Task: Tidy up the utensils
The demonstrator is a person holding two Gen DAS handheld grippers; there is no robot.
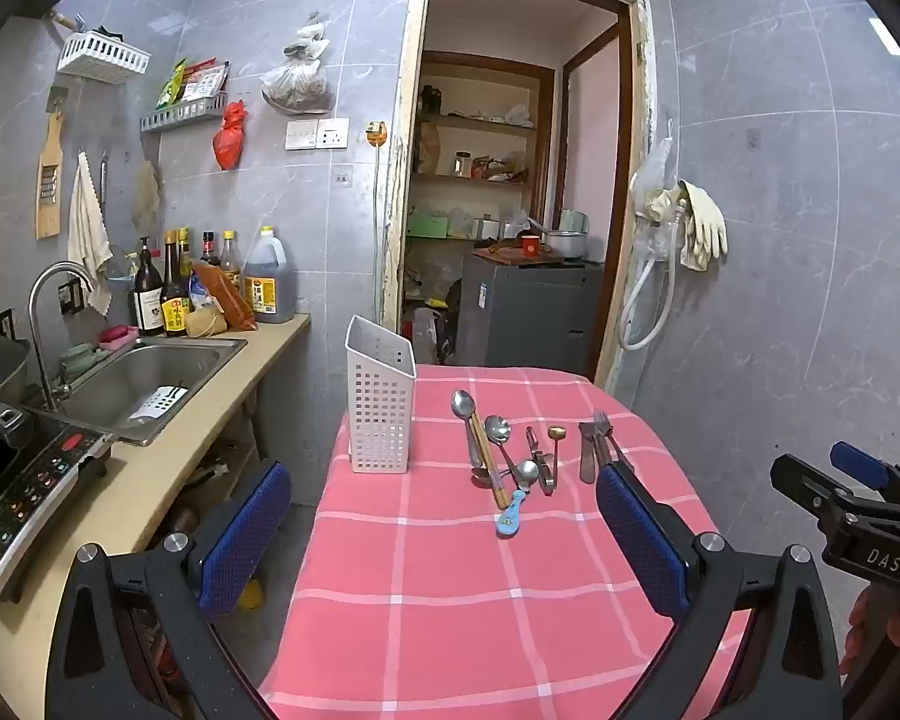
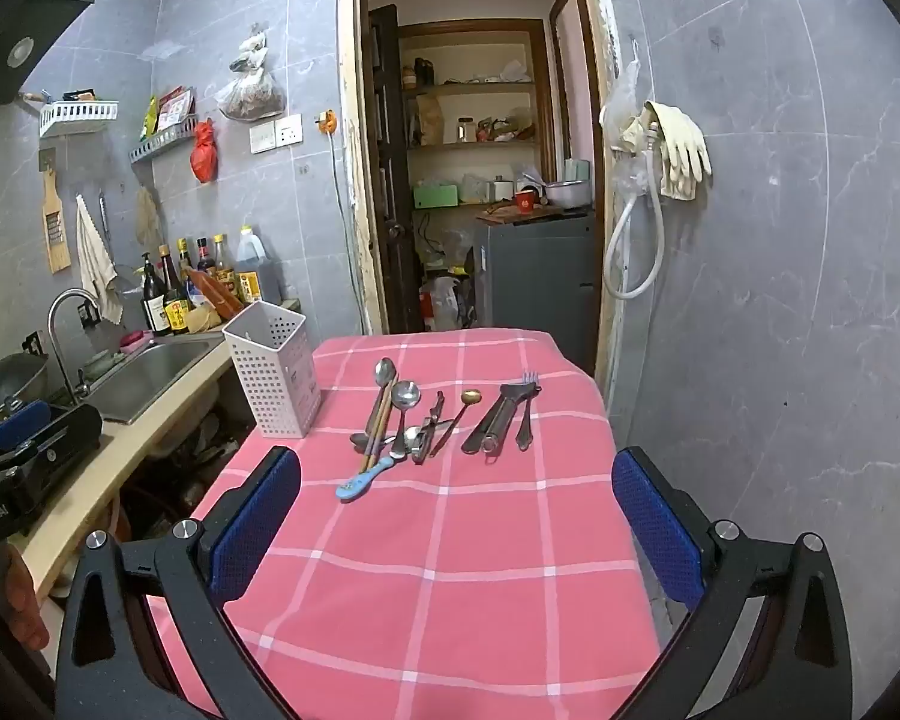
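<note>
Your left gripper hovers low over the near end of the pink checked tablecloth, its blue pads spread wide and holding nothing. Your right gripper sits beside it in the same pose, also spread wide and empty.

Ahead of both lies a loose cluster of utensils: steel spoons, wooden chopsticks, a blue-handled child's spoon nearest you, and a fork with a knife off to the right.

The white perforated holder stands upright ahead-left of the utensils; no utensil shows above its rim.
</note>
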